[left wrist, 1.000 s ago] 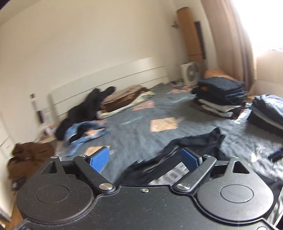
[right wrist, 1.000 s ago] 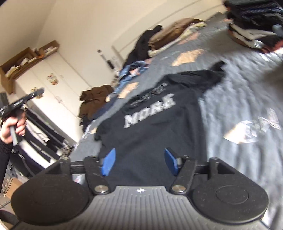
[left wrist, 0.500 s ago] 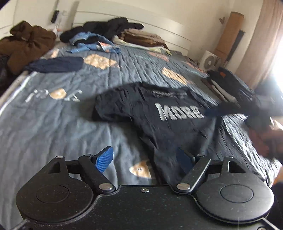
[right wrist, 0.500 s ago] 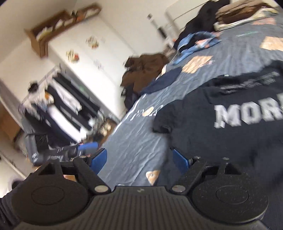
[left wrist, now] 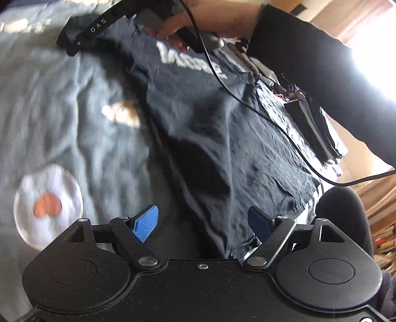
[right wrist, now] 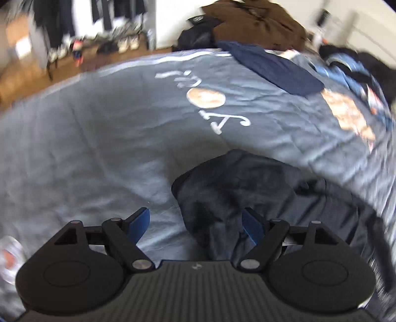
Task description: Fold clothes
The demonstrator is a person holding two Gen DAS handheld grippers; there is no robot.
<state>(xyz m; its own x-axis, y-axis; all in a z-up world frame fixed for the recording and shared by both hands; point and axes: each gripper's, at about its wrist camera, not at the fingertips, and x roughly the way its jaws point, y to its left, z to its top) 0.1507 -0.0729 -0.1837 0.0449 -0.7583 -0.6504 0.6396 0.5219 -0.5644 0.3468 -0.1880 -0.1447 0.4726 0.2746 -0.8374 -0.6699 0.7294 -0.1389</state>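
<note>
A dark T-shirt [left wrist: 222,138] with white lettering lies spread on the grey-blue bedspread [left wrist: 61,111]. My left gripper [left wrist: 203,225] hangs open just above its lower hem, near the bed's near edge. Nothing sits between its blue pads [left wrist: 146,226]. In the right wrist view, my right gripper [right wrist: 196,225] stands open over the shirt's sleeve [right wrist: 222,190], which pokes out onto the bedspread [right wrist: 99,148]. No cloth is pinched there. A hand [left wrist: 217,22] in a black sleeve holds that tool's handle across the top of the left wrist view.
A brown garment [right wrist: 255,22] and a navy one [right wrist: 277,69] lie at the bed's far side. A clothes rack [right wrist: 74,19] stands on the wooden floor [right wrist: 24,81] beyond it. Folded dark clothes [left wrist: 311,131] lie right of the shirt. A cable [left wrist: 297,153] trails across the shirt.
Both views have tipped down toward the bed. The left gripper dropped close over the shirt's hem. The right gripper swept sideways to the sleeve, and its hand now crosses the left view.
</note>
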